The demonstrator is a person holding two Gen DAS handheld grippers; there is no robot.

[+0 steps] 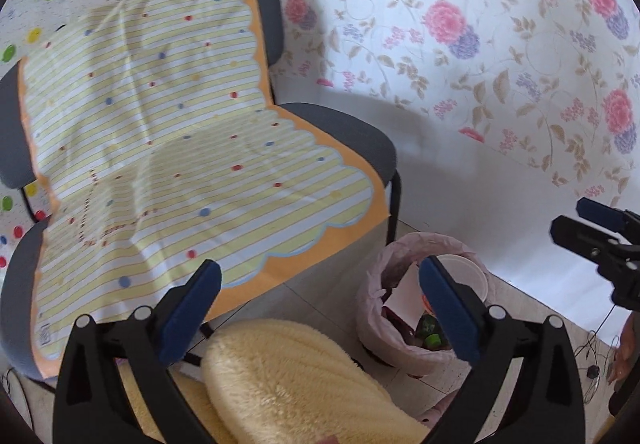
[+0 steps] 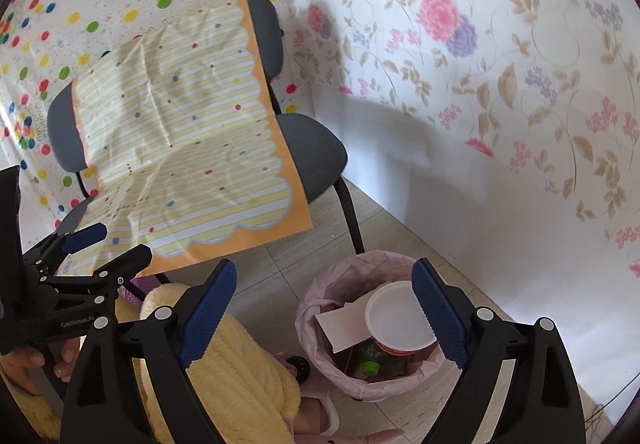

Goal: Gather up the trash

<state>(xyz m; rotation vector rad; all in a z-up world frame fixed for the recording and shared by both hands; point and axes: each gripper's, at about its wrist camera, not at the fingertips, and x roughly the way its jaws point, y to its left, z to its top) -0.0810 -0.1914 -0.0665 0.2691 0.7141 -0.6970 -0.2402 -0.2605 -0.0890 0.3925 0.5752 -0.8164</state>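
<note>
A small trash bin [image 2: 320, 308] lined with a pink bag stands on the tiled floor by the chair leg; the same trash bin [image 1: 376, 308] shows in the left wrist view. Inside lie a white round cup [image 2: 400, 318], a white paper sheet [image 2: 344, 326] and a green-capped bottle [image 2: 370, 366]. My right gripper [image 2: 322, 308] hangs open above the bin, nothing between its fingers. My left gripper [image 1: 320, 308] is also open and empty, over the knee and the bin's left side. Each gripper shows in the other's view: the left gripper [image 2: 108, 244], the right gripper [image 1: 580, 219].
A grey chair [image 1: 344, 131] draped with a striped yellow cloth [image 1: 160, 131] stands left of the bin. A person's leg in fluffy yellow fabric [image 1: 288, 376] fills the foreground. Floral wall covering [image 1: 480, 43] runs behind. A slippered foot [image 2: 320, 416] rests near the bin.
</note>
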